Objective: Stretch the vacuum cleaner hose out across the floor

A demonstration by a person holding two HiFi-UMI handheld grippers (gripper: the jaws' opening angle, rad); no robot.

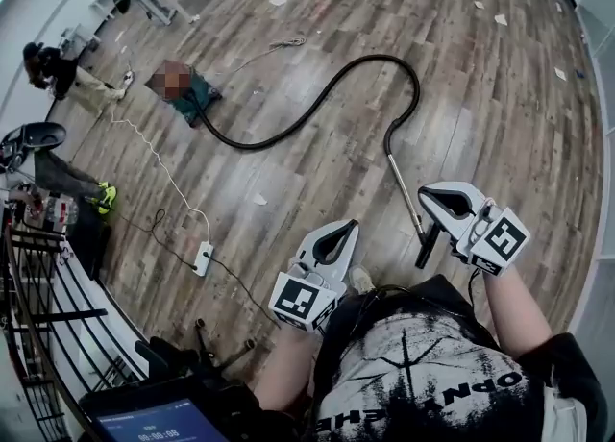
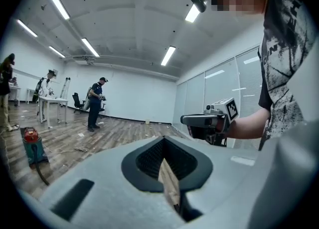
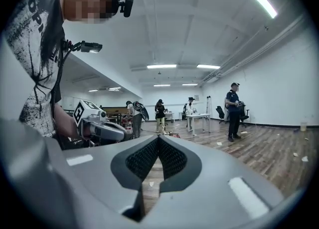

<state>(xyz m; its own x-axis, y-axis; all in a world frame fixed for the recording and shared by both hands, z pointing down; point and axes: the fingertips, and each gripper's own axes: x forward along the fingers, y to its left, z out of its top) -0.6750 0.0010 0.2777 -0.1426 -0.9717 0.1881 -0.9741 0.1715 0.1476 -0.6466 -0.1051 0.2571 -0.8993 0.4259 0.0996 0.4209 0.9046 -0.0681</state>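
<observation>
We see a floor (image 1: 461, 75) of grey-brown wood-look planks with a dull sheen. The hose (image 1: 317, 101) looks like black matt plastic, its wand (image 1: 403, 185) bright metal. The left gripper (image 1: 339, 229) and right gripper (image 1: 430, 197) are smooth matt grey plastic, with black, finely ribbed pads (image 2: 149, 158).

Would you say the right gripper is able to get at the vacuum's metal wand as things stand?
Probably yes: the metal wand lies on the floor close by the right gripper, nothing between them, though its shut jaws must open first.
</observation>
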